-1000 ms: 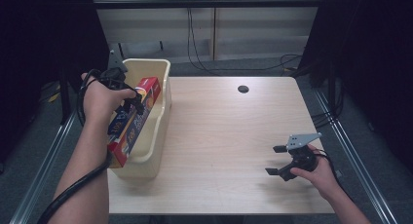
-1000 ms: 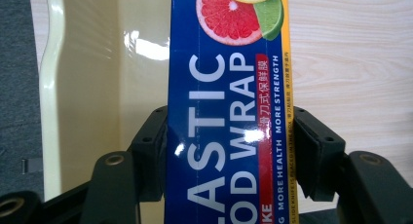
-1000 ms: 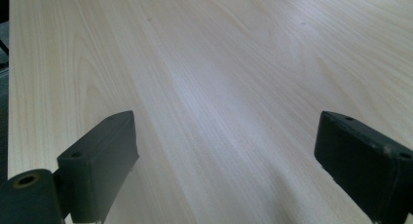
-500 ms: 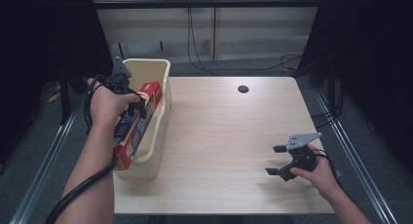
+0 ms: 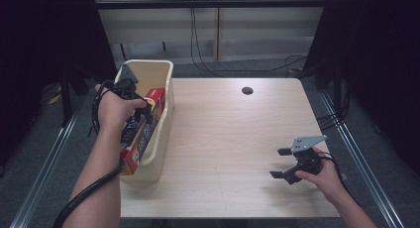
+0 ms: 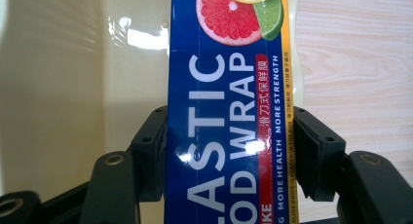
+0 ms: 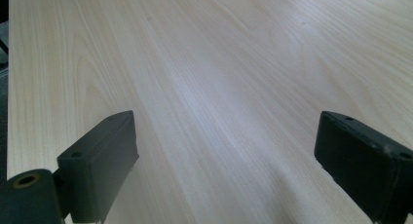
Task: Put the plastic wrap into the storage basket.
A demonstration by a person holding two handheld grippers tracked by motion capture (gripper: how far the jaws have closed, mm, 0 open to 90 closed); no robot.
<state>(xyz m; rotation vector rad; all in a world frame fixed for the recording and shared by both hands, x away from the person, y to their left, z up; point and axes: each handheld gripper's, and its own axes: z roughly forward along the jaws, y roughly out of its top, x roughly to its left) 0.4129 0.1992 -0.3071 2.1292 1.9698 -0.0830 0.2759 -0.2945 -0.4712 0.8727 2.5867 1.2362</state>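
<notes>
At left of the high view, the left tool [image 5: 141,106] was clamped on a blue plastic-wrap box [image 5: 141,136], pads on both long sides, w/ the box slanting down into the cream bin [image 5: 161,139] at the worktop's [image 5: 228,134] left edge. Box's lower end seemed to sit near the bin's near wall, tho the hand hid most of it. Risk: box is long vs. the bin, so letting go too soon could leave it propped on the rim or tip it out; pushing harder could shove the bin off the edge. At lower right, the right tool [image 5: 281,163] hovered low over bare worktop, jaws wide, nothing btw them.
</notes>
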